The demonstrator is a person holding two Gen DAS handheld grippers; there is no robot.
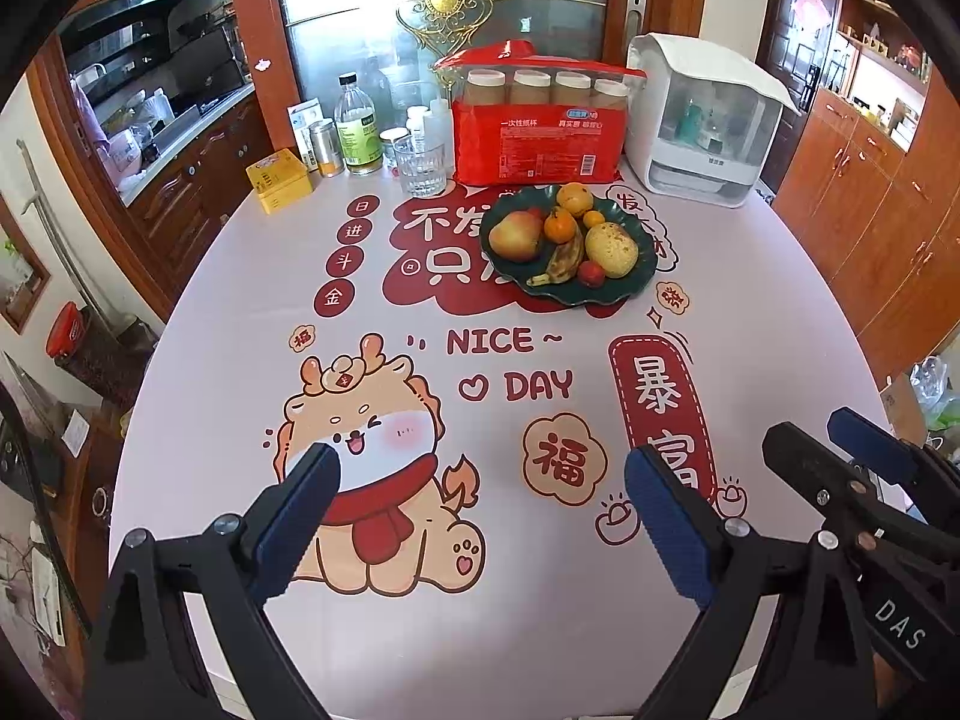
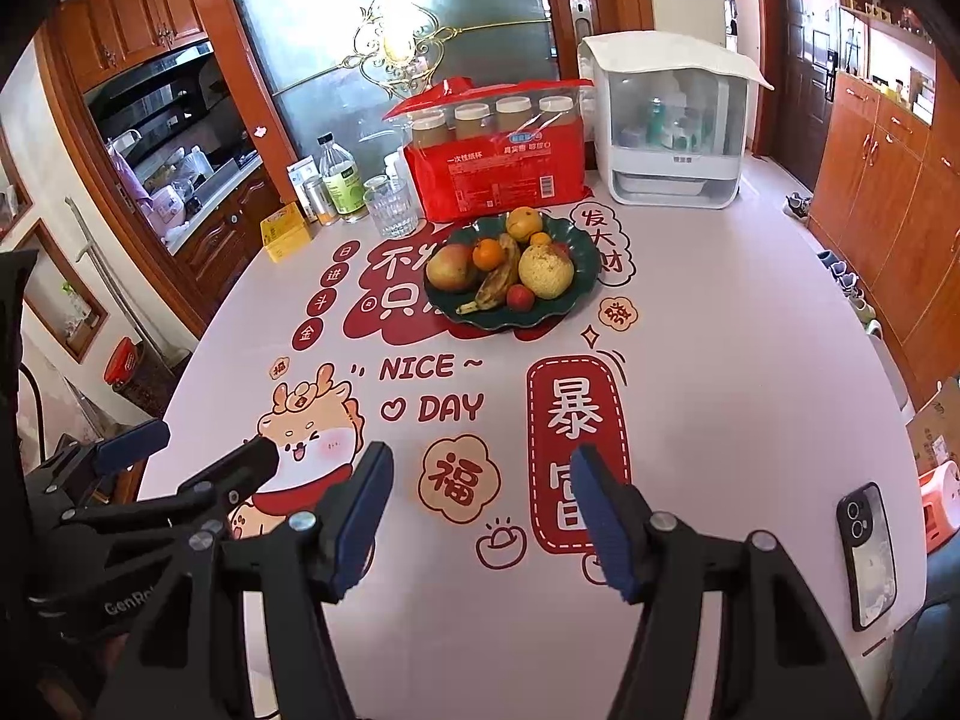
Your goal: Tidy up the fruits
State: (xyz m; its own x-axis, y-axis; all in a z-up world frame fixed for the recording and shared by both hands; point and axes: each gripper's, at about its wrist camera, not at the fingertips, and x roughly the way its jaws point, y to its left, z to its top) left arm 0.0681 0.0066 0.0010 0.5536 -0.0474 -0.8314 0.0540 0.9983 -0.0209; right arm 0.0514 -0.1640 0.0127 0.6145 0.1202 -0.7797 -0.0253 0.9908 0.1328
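A: Where was the fruit?
B: All on the dark green plate point(image 1: 636, 285) at the far side of the table point(image 2: 720, 360), in front of the red cup pack point(image 1: 540, 144). Apple point(image 1: 515, 235), spotted pear point(image 1: 611, 249), browned banana point(image 1: 564, 261), a few oranges point(image 1: 559, 224) & a small red fruit point(image 1: 591, 273).
A: Grippers?
B: Both well apart from the plate, over the near edge w/ the cartoon print. Left gripper point(image 1: 483, 531) had its jaws spread wide, nothing btwn them. Right gripper point(image 2: 483, 519) was parted too, empty.
A: Anything else nearby?
B: Phone point(image 2: 867, 558) lay flat at the right edge.

Wooden cabinets point(image 2: 888, 180) flank a frosted-glass door point(image 2: 420, 30).
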